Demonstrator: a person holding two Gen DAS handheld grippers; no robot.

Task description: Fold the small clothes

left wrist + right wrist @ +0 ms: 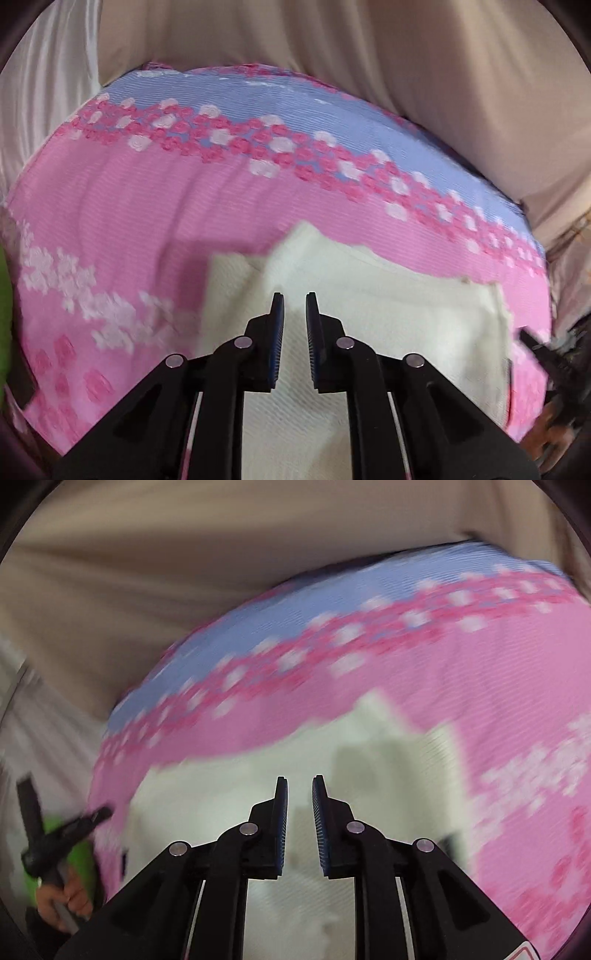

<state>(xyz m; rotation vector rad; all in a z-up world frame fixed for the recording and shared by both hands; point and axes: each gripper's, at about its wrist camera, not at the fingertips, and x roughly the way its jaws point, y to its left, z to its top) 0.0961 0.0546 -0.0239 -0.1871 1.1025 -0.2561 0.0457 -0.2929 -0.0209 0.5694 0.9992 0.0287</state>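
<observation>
Both claws narrowly parted, left claw (294,295) and right claw (300,778) gripping nothing, over white cloth (406,317).

The white garment (388,314) is plain with a fine woven texture. It lies on a pink cloth (147,206) banded with periwinkle blue, crossed by rows of deep pink and white flowers, with pale white blossoms lower down. The backdrop fabric (332,44) is beige. Both tongs, left (294,299) and right (300,782), are black with blue pads.
</observation>
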